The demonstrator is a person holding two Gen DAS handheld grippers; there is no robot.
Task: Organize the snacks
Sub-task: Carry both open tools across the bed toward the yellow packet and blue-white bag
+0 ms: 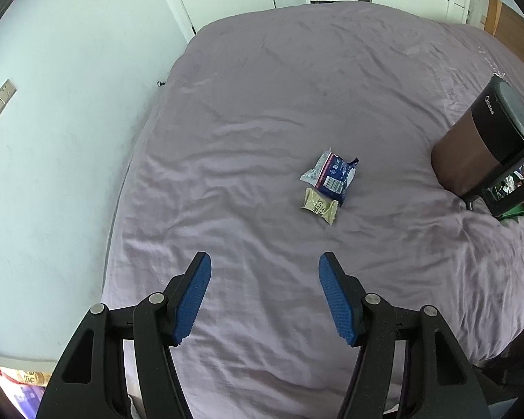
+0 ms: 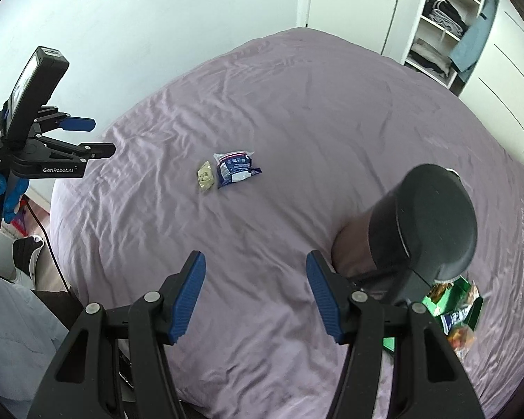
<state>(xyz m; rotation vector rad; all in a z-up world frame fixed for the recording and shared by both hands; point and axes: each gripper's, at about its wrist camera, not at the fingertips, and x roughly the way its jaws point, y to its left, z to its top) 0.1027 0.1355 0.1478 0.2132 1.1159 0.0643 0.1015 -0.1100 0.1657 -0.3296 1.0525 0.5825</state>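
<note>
Grippers hover empty, left gripper (image 1: 264,262) and right gripper (image 2: 255,260) both spread wide. Beyond them, a beige snack packet (image 1: 320,211) touches a blue-white pouch (image 1: 332,176) mid-bedsheet (image 1: 262,104). A dark Midea appliance (image 2: 426,230) half-hides the green snack box (image 2: 461,300).

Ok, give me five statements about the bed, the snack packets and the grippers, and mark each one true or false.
1. Two snack packets lie loose on the purple bedsheet. True: a blue and white packet and a beige packet.
2. The two packets lie far apart. False: they lie right beside each other, edges meeting.
3. The left gripper holds the beige packet. False: its jaws stand open with nothing between them.
4. The right gripper is open and empty. True.
5. The green box of snacks lies beside the dark appliance. True.
</note>
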